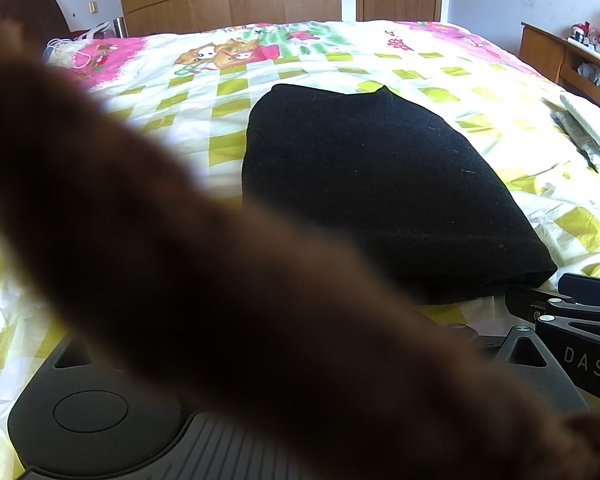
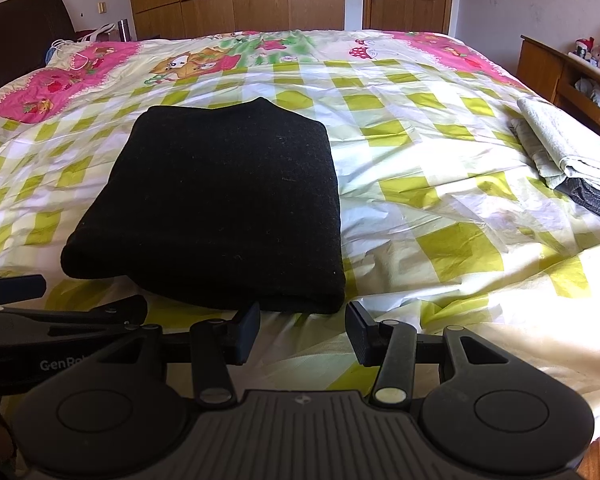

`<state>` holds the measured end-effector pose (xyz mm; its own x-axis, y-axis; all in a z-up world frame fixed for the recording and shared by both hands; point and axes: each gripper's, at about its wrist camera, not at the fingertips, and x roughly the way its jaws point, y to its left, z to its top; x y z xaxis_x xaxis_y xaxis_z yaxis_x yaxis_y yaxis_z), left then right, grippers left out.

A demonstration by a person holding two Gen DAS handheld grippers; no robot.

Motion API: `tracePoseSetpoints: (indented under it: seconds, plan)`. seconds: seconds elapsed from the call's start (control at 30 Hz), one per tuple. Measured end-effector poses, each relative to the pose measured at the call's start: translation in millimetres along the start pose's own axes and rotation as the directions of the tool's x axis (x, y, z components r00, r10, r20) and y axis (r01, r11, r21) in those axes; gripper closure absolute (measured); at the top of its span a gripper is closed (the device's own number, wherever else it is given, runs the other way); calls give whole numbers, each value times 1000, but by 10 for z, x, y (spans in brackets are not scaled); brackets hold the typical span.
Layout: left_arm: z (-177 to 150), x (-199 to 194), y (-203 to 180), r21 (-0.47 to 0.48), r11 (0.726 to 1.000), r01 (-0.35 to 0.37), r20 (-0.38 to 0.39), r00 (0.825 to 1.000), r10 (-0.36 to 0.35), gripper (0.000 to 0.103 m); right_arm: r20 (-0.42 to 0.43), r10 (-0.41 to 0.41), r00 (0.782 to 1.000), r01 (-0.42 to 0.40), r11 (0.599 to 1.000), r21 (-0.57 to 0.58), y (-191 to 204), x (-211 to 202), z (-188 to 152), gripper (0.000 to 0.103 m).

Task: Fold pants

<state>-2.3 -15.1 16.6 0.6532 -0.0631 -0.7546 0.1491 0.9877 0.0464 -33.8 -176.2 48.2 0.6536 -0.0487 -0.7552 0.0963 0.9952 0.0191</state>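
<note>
The black pants (image 2: 220, 200) lie folded into a thick rectangle on the checked bed cover (image 2: 440, 140); the left wrist view also shows the pants (image 1: 380, 192). My right gripper (image 2: 304, 332) stands open just short of the fold's near edge, with only bed cover between its fingers. My left gripper (image 2: 76, 294) rests beside it at the pants' near left corner, fingers apart and holding nothing. In the left wrist view a blurred brown shape (image 1: 180, 260) close to the lens hides the left gripper's own fingers. The right gripper (image 1: 564, 292) shows at that view's right edge.
A stack of folded pale cloths (image 2: 572, 156) on dark jeans (image 2: 596, 196) lies at the bed's right edge. A wooden shelf unit (image 2: 560, 76) stands beyond it. White cords (image 2: 72, 56) lie at the far left by the dark headboard (image 2: 20, 28). A wardrobe and door are behind.
</note>
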Motion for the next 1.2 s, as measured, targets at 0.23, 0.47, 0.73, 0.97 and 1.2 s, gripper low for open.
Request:
tracePoseSetpoints:
  seconds: [0.23,0.47,0.73,0.97,1.2]
  plan:
    - [0,3,25,-14,1000,7,-1,1000,-7,2,6,2,1000,-2,1000,13,-13,-11,-6,44]
    - [-2,1,28,-13,1000,4,0,1000,-4,2,-1,1,1000,-1,1000,4,-4,1,-11,44]
    - [-5,-1,17,-8,1000,2,3,1000,-2,2,-8,6,1000,-6,1000,2,-1,16,-19,43]
    - [-2,-1,16,-12,1000,4,2,1000,-4,2,-9,6,1000,-6,1000,2,2,21,-24,43]
    - [0,-4,36,-22,1000,4,2,1000,-4,2,-11,8,1000,-8,1000,4,-1,26,-24,43]
